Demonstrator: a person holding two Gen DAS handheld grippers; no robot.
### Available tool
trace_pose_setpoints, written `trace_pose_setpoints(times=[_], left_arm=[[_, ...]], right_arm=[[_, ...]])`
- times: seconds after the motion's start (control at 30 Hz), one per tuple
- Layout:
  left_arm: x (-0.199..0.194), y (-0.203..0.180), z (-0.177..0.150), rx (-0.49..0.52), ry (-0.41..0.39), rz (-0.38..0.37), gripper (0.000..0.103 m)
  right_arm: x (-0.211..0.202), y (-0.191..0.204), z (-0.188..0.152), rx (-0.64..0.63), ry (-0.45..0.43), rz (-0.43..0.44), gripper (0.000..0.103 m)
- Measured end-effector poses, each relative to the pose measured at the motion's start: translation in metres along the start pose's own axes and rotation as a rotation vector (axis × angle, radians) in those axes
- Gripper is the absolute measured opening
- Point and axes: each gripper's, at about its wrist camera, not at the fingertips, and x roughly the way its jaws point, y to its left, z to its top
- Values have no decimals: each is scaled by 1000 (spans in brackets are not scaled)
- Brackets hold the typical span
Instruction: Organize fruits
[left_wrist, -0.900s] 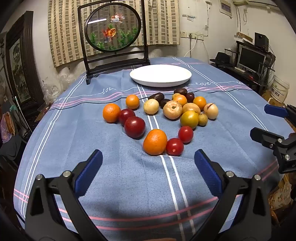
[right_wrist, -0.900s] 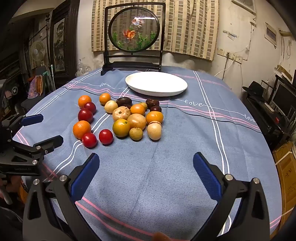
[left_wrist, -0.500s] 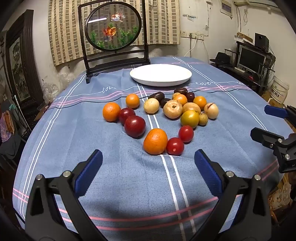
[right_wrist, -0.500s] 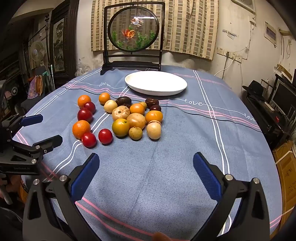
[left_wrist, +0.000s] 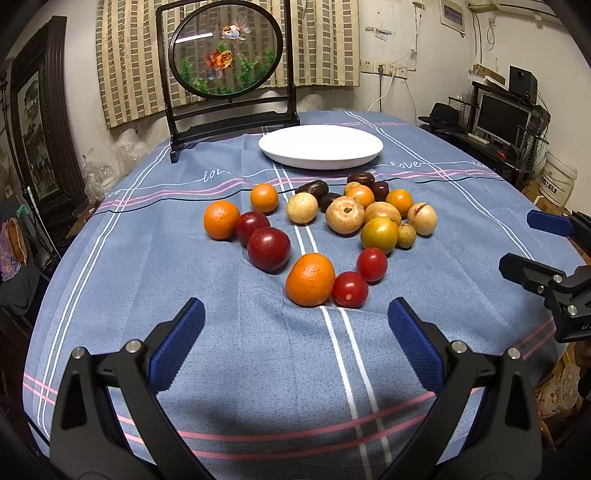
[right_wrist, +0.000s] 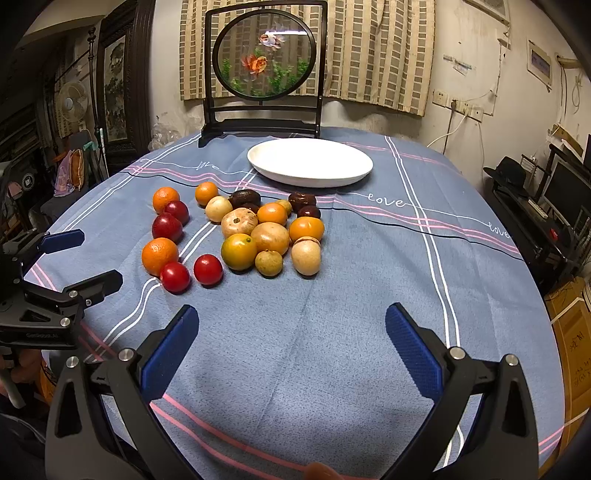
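Several fruits lie loose on the blue tablecloth: oranges (left_wrist: 310, 280), red tomatoes (left_wrist: 349, 289), dark red plums (left_wrist: 268, 248), tan round fruits (left_wrist: 344, 215) and dark dates (left_wrist: 312, 188). Behind them sits an empty white plate (left_wrist: 320, 146). My left gripper (left_wrist: 295, 325) is open over bare cloth, short of the nearest orange. My right gripper (right_wrist: 291, 330) is open too, nothing between its fingers, with the fruit cluster (right_wrist: 240, 236) ahead and to its left. Each gripper shows at the other view's edge.
A black-framed round goldfish screen (left_wrist: 227, 61) stands at the table's far side behind the plate. The table edge falls away left and right; a desk with a monitor (left_wrist: 504, 118) lies off to the right.
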Motion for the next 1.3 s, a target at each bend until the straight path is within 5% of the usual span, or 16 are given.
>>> trace_pose_setpoints(times=[1.3], left_arm=[[4,1,-3,-7,16,-1,101]], right_arm=[[5,5,0,5,18,-2,102]])
